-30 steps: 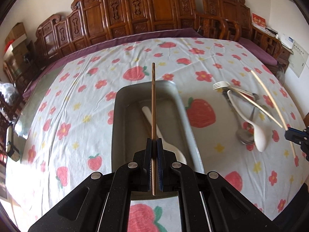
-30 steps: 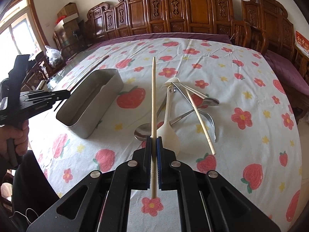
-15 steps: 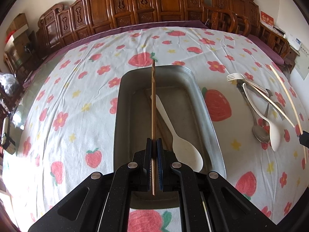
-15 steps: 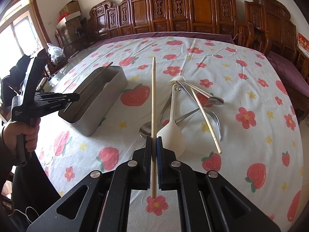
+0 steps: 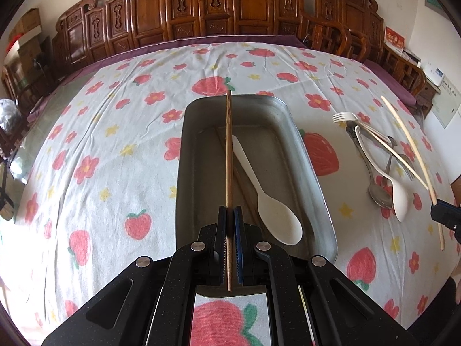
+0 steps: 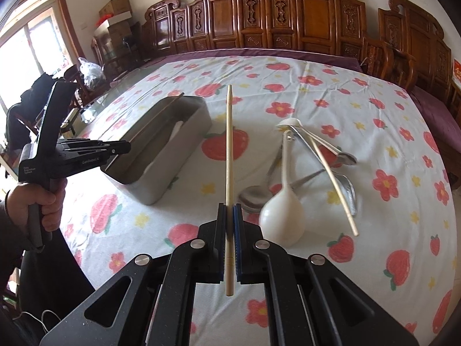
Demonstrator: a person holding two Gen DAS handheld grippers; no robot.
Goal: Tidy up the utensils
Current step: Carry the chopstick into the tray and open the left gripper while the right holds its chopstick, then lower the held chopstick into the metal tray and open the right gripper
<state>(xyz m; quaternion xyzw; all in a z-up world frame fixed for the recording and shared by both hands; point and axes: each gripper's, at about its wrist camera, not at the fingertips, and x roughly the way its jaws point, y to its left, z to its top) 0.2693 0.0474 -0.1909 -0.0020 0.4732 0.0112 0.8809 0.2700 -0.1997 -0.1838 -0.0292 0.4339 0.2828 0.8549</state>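
My left gripper (image 5: 230, 210) is shut on a dark brown chopstick (image 5: 228, 150) that points forward over the metal tray (image 5: 314, 173). A white spoon (image 5: 270, 201) and another brown chopstick (image 5: 245, 187) lie inside the tray. My right gripper (image 6: 229, 207) is shut on a pale chopstick (image 6: 229, 144), held above the cloth between the tray (image 6: 173, 155) and the utensil pile. That pile holds a white spoon (image 6: 283, 210), a pale chopstick (image 6: 334, 181), metal spoons (image 6: 255, 196) and forks (image 6: 350, 190). The left gripper (image 6: 126, 145) hangs at the tray's near end in the right wrist view.
A strawberry-and-flower cloth (image 5: 115, 144) covers the round table. Carved wooden chairs (image 5: 219, 8) ring the far side. A person's hand (image 6: 43, 201) holds the left gripper's handle at the left. Boxes (image 6: 115, 11) and a bag (image 6: 92, 70) stand by the window.
The left gripper has moved forward and down over the tray with its brown chopstick. The right gripper has shifted towards the tray with the pale chopstick.
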